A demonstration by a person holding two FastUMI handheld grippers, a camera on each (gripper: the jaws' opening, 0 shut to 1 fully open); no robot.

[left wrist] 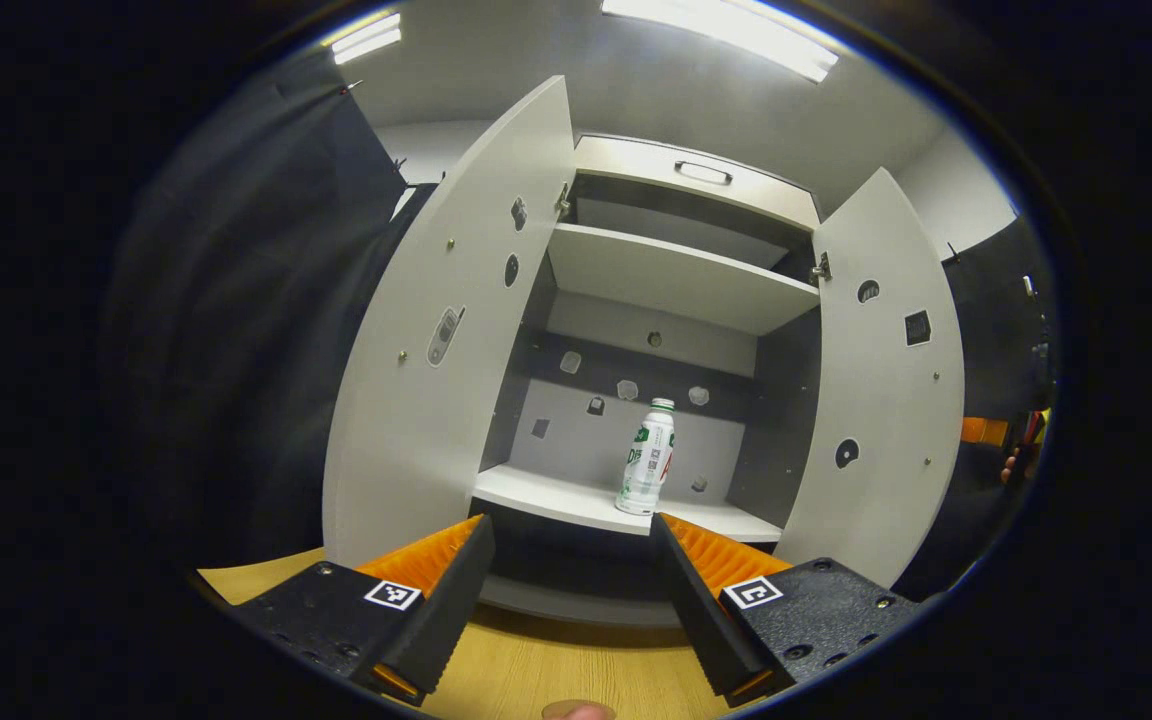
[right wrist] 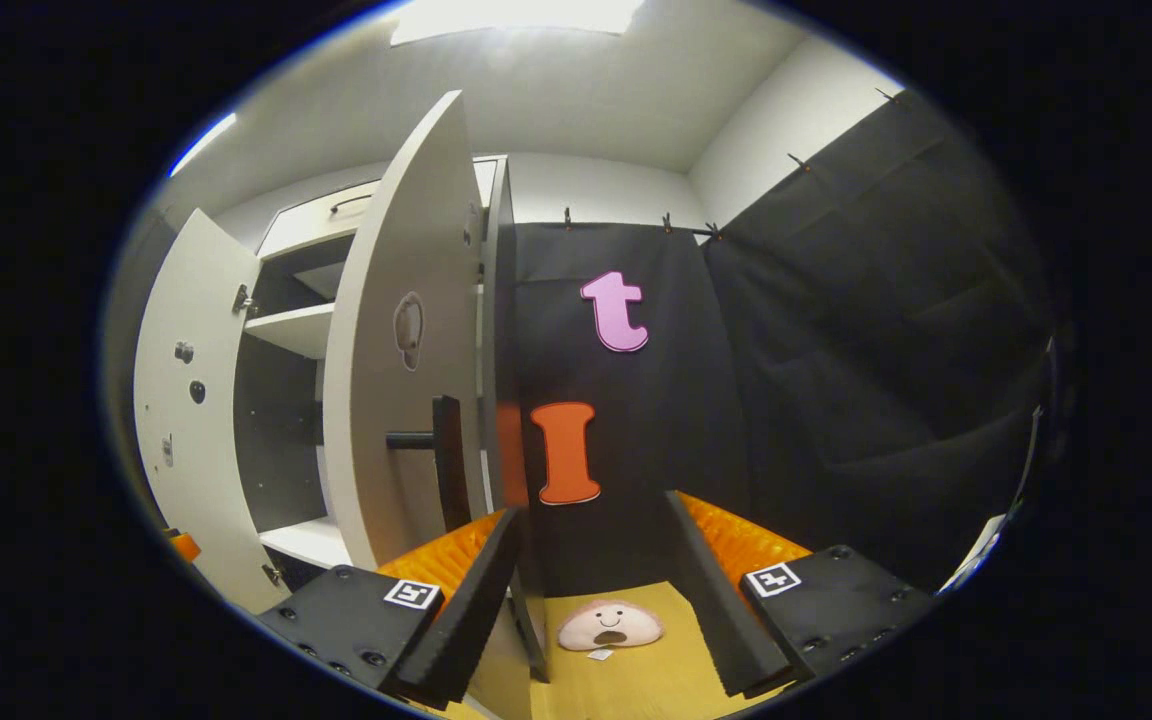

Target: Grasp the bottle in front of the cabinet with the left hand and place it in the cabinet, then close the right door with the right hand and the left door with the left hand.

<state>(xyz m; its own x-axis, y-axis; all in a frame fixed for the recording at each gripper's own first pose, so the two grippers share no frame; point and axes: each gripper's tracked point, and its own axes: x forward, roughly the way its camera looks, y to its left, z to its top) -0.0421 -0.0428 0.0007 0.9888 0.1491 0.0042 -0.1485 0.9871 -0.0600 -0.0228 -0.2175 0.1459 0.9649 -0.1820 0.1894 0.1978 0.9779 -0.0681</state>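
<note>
Wooden worktop (left wrist: pixel 536 670) carries the cabinet (left wrist: pixel 676 280), both doors swung out: left door (left wrist: pixel 446 340), right door (left wrist: pixel 881 380). Bottle (left wrist: pixel 648 458) stands upright on the lower shelf (left wrist: pixel 576 500). Left tool (left wrist: pixel 566 590) gapes wide, empty; right tool (right wrist: pixel 591 585) wide beside the right door's edge, a plush toy (right wrist: pixel 610 625) beyond

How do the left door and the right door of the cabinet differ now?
In the left gripper view, the left door carries an oblong fitting at mid-height, whereas the right door carries a small dark square instead. The right door also shows its outer face and a dark handle in the right gripper view; the left door shows its inner face there. Both are pale and open.
</note>
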